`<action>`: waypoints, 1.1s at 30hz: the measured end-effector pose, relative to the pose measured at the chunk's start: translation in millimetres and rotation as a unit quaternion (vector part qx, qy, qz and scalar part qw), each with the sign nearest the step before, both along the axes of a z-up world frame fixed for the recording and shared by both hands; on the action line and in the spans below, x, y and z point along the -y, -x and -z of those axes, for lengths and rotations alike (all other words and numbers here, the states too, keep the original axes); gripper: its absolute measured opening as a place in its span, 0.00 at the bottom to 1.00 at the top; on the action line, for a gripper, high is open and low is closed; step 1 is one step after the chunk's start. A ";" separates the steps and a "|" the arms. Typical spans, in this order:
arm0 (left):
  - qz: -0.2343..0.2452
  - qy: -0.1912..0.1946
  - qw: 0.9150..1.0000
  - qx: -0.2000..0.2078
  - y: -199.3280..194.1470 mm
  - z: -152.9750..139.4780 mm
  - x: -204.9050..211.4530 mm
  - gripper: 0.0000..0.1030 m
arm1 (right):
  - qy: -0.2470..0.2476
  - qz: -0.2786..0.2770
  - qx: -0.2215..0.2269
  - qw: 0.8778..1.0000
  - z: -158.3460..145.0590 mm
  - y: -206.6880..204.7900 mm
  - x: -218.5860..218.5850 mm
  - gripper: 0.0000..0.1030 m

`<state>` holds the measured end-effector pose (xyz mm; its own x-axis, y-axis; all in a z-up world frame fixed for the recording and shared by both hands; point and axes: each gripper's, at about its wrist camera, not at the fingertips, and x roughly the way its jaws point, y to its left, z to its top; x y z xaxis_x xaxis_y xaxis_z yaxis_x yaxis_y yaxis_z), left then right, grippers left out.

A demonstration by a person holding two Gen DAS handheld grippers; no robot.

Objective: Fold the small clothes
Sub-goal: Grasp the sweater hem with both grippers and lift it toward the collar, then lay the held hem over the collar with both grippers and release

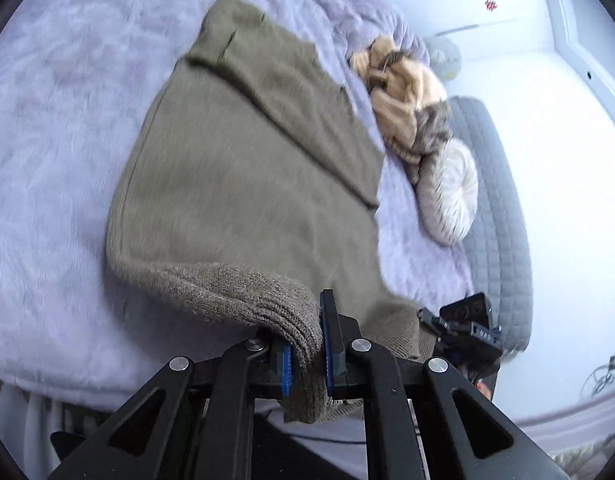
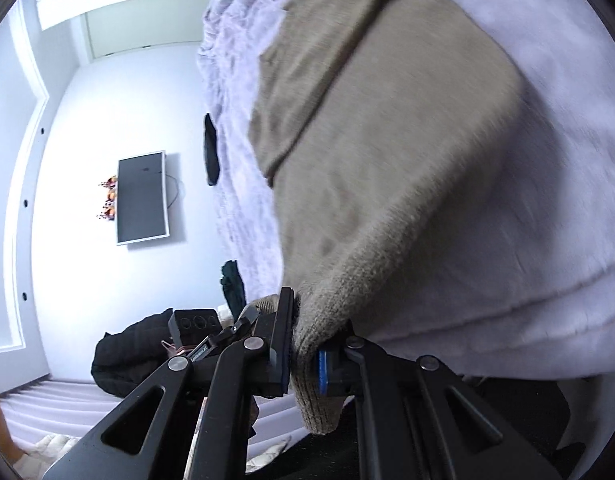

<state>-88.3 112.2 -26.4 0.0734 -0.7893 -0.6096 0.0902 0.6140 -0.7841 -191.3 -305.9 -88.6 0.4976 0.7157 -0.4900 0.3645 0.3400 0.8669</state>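
**Hem Held at Two Corners Ahead of the Fold**

An olive knitted sweater is laid on a bed covered by a lilac fleece blanket. Its sleeves appear to be folded in over the body already, so that a narrow panel is presented for a lengthwise fold. The ribbed hem at the near edge of the bed is raised clear of the blanket.

The left gripper is closed on the ribbed hem, with knit bunched between the blue pads of the jaws and a tail of fabric hanging below them. The right gripper is likewise clamped on the hem at the opposite corner; its jaws are nearly together, and only the thickness of the knit is held between them. Two separated grasp points are judged to be used so that the hem is kept taut and level when it is carried toward the collar.

A crumpled tan garment and a round pleated cushion are seen near the headboard side, well apart from the sweater. Motion blur is present, so fine detail of the knit cannot be resolved.
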 end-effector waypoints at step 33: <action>-0.098 -0.125 0.987 0.037 -283.9 66.1 115.9 0.12 | 0.071 0.024 -0.042 0.996 49.3 -307.9 167.8 0.08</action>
<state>195.5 -3.7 -92.5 0.2605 -0.5822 -0.7702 0.0023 0.7981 -0.6025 116.5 -473.7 -137.9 0.4829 0.6133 -0.6250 0.4518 0.4369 0.7778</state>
